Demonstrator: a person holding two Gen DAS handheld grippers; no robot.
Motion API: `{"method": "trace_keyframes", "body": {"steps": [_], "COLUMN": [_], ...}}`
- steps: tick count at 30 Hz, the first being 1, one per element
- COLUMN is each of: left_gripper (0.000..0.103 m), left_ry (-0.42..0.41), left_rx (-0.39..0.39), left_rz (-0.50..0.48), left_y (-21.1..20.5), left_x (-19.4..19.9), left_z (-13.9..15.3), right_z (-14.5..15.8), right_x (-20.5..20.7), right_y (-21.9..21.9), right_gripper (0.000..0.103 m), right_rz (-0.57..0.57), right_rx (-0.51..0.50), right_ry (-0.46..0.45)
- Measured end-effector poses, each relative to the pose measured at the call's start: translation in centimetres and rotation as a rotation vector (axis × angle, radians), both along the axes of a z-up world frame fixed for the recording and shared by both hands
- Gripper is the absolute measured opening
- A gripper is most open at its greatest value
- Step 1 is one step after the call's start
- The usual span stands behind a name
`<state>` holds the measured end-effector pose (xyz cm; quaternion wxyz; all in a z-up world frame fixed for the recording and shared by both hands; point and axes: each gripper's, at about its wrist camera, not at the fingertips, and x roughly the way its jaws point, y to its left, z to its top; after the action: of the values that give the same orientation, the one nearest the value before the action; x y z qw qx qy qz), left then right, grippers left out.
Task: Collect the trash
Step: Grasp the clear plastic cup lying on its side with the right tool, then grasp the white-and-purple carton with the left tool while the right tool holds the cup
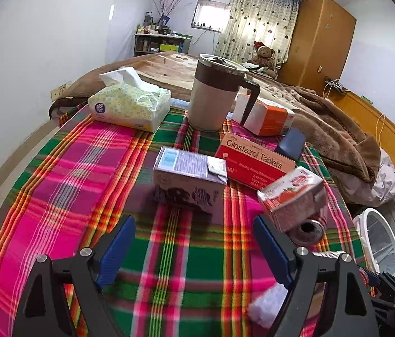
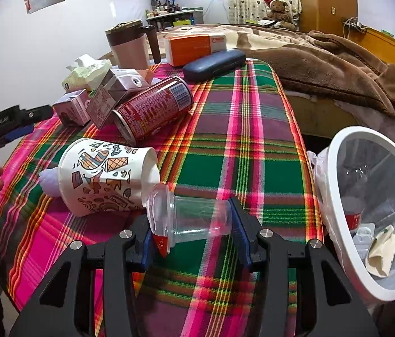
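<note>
The right tongs (image 2: pixel 190 226) are clenched on a clear plastic cup (image 2: pixel 194 219), which lies on its side crosswise between the blue pads, its peeled lid at the left pad and its base against the right one. Just beyond it, at 11 o'clock, a printed paper cup (image 2: pixel 105 178) lies tipped over on the plaid worktop (image 2: pixel 242 146), and farther along the same line a red can (image 2: pixel 154 109) rests on its side against a pink carton (image 2: pixel 116 92). At 3 o'clock, off the worktop's edge, stands a white bin (image 2: pixel 335 168) with a clear liner and some scraps at the bottom.

The left tongs (image 1: pixel 194 252) are released, spread wide over bare cloth and grasping nothing. A purple drink carton (image 1: pixel 187 179) lies straight ahead at 12 o'clock, apart from the fingers; a strawberry carton (image 1: pixel 293 196) sits at 1 o'clock just beside the right finger.

Only the left view shows the red box marked Cilostazol Tablets (image 1: pixel 253 161). Only the right view shows the held cup, the paper cup and the bin's contents. Both show the mug (image 1: pixel 214 92) and the tissue pack (image 1: pixel 130 104).
</note>
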<state>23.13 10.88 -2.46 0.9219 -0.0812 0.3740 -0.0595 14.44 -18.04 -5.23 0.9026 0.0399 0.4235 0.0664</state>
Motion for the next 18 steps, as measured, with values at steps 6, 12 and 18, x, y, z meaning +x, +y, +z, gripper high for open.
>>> {"method": "trace_keyframes", "body": {"steps": [6, 12, 18], "left_gripper": [0.089, 0.096, 0.096], "left_ry": [0.005, 0.037, 0.056], "left_rx": [0.019, 0.046, 0.098], "left_rz": [0.003, -0.007, -0.017], "left_y": [-0.1, -0.1, -0.4], "left_x": [2.1, 4.2, 5.9], "left_z": [-0.3, -1.0, -1.8], "right_z": [0.5, 1.4, 1.2], "right_x": [1.0, 2.3, 3.4], "right_y": [0.1, -0.3, -0.3], "right_gripper": [0.047, 0.047, 0.047], "right_rz": [-0.003, -0.024, -0.022], "right_rx": [0.008, 0.014, 0.034], "right_ry": [-0.004, -0.029, -0.023]}}
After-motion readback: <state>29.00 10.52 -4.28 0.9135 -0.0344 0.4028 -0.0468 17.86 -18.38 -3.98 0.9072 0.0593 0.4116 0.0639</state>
